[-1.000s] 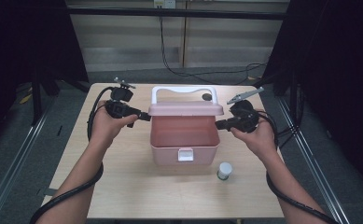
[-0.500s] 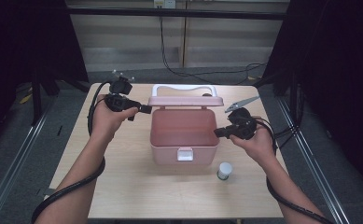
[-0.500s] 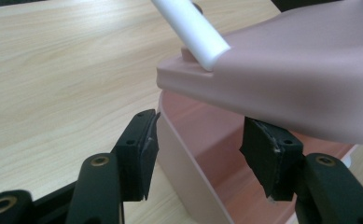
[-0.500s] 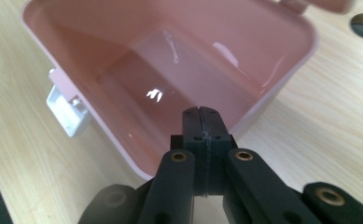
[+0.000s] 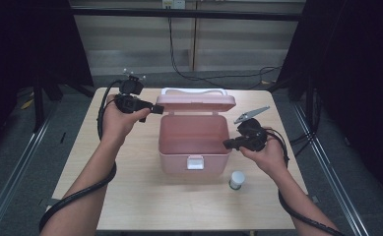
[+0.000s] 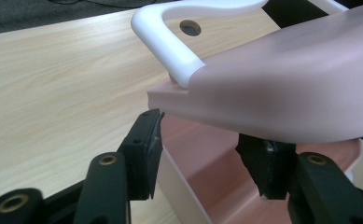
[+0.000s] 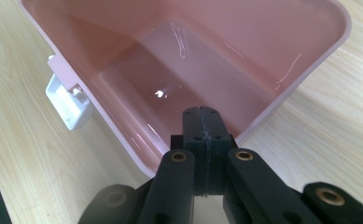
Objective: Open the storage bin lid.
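Lid up on the pink box, two grippers at its flanks.

We see the pink box (image 5: 194, 140) at mid-table, its lid (image 5: 197, 103) tipped back toward the far edge with the white handle (image 6: 170, 35) behind it. Our left gripper (image 5: 155, 109) is the nearer one: the lid's left corner lies just ahead, between jaws that have just been closing and stand half apart; whether the pads touch it, we cannot tell. Our right gripper (image 5: 227, 144), jaws pressed together and empty, sits at the box's right rim, pointing across the bare interior. A small white jar (image 5: 236, 179) stands just in front, near the right hand.
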Demonstrator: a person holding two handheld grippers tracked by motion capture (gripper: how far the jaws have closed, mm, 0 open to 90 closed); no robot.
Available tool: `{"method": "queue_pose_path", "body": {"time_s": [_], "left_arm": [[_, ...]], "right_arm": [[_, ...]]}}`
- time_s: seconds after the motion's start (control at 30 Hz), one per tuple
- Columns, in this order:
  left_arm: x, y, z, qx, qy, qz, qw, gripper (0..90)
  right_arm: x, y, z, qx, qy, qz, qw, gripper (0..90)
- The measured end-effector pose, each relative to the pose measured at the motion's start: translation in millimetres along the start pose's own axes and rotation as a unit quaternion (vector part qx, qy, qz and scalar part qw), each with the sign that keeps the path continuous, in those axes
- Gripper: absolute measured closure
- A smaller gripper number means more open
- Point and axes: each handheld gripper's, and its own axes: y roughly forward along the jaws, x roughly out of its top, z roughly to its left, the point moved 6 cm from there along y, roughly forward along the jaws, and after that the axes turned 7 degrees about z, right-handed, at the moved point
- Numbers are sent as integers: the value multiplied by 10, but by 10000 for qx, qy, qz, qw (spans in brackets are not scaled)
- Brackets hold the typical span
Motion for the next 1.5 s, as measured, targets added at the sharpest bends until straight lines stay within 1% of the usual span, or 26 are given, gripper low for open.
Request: {"method": "queue_pose_path", "body": {"time_s": [0.13,0.17,0.2,0.23,0.27,0.3,0.33,0.37,0.4,0.47,0.53,0.6,0.7,0.83,0.87,0.9,0.97,1.07,1.1,1.13,1.17,1.27,1.3,1.37,1.47,1.5], "left_arm": [[49,10,-14,63,13,-79,9999,568],[65,7,-15,95,26,-97,9999,568],[81,5,-18,121,18,-114,9999,585],[116,3,-20,201,33,-138,9997,618],[116,3,-20,201,33,-138,9997,640],[134,2,-24,197,38,-131,9997,640],[154,1,-30,197,19,-150,9997,689],[172,-1,-32,226,9,-154,9996,689],[183,1,-34,288,35,-101,9995,737],[205,3,-23,327,-20,-91,9994,743],[213,-9,2,372,-70,-12,9993,782],[225,-20,27,318,-150,-18,9994,822],[249,-17,41,316,-201,-56,9993,832],[265,-6,53,397,-91,-42,9992,835],[265,2,52,472,-65,-47,9989,816],[263,10,53,528,12,-20,9986,806],[265,29,58,650,51,-51,9979,761],[268,62,78,749,82,-82,9971,709],[269,76,83,760,111,-87,9970,688],[280,96,89,820,161,-143,9964,676],[280,96,89,820,161,-143,9964,674],[299,130,89,862,213,-129,9960,678],[307,142,88,839,181,-128,9962,684],[325,158,99,875,154,-124,9960,694],[361,177,87,805,98,-99,9967,767],[374,178,86,826,89,-68,9965,797]], "right_arm": [[-2,30,19,-33,-90,58,9999,900],[-4,39,26,-32,-101,88,9999,900],[-4,46,27,-47,-116,87,9999,900],[-8,58,32,-23,-107,84,9999,900],[-10,63,30,-19,-103,69,9999,900],[-10,63,30,-19,-103,69,9999,900],[-13,73,25,-10,-135,41,9999,900],[-13,73,25,-10,-135,41,9999,900],[-15,80,31,-4,-136,28,9999,900],[-20,79,37,0,-116,50,9999,900],[-22,85,37,-3,-123,17,9999,900],[-29,104,45,14,-128,8,9999,900],[-32,125,49,-8,-193,36,9998,900],[-34,174,67,20,-218,37,9998,900],[-37,177,71,2,-218,79,9997,900],[-34,185,74,23,-232,61,9997,900],[-34,187,74,34,-212,67,9997,900],[-35,185,72,26,-233,74,9997,900],[-35,184,75,34,-199,80,9998,900],[-35,186,75,31,-199,82,9998,900],[-35,186,75,31,-199,82,9998,900],[-36,193,76,29,-232,98,9997,900],[-34,199,75,35,-248,93,9996,900],[-34,199,76,32,-253,92,9996,900],[-36,198,75,38,-258,90,9996,900],[-36,199,76,36,-267,95,9996,900]]}}
